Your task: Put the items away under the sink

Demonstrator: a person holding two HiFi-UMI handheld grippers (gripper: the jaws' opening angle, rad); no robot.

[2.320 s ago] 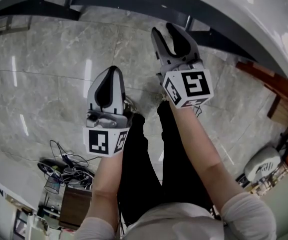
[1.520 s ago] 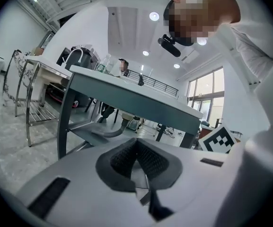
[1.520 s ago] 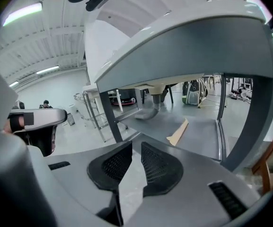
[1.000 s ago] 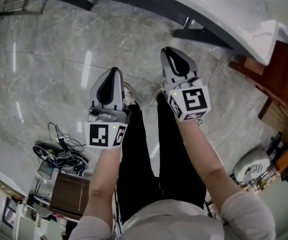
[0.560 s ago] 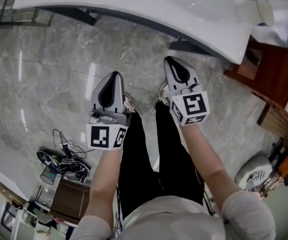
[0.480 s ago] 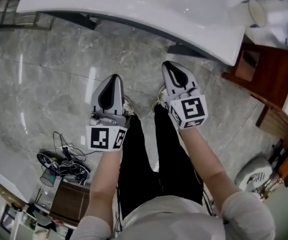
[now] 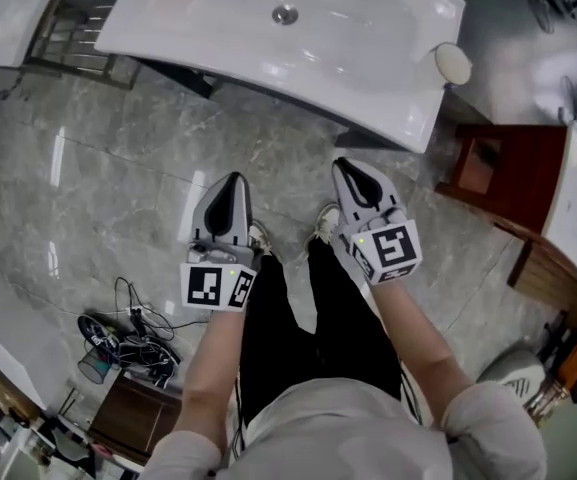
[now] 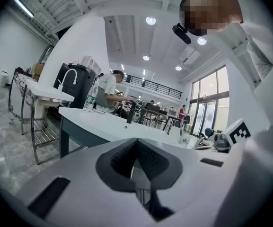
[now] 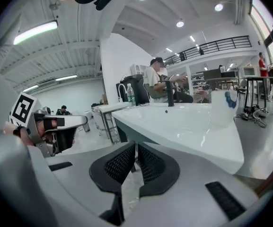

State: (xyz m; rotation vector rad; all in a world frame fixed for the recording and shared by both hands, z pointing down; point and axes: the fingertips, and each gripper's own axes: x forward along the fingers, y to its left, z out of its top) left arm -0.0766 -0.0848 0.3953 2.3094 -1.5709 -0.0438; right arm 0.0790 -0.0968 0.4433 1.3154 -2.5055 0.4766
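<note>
The task looks barely begun: the long glossy white sink basin fills the upper middle of the head view. A small round white cup stands on its right end, toward the upper right of the frame, not yet taken down. The left gripper and right gripper hang side by side at centre frame over the grey marble floor, well apart from the cup, each with jaws pressed together on nothing. The space beneath the basin is hidden, so whether anything is stored there I cannot tell.
</note>
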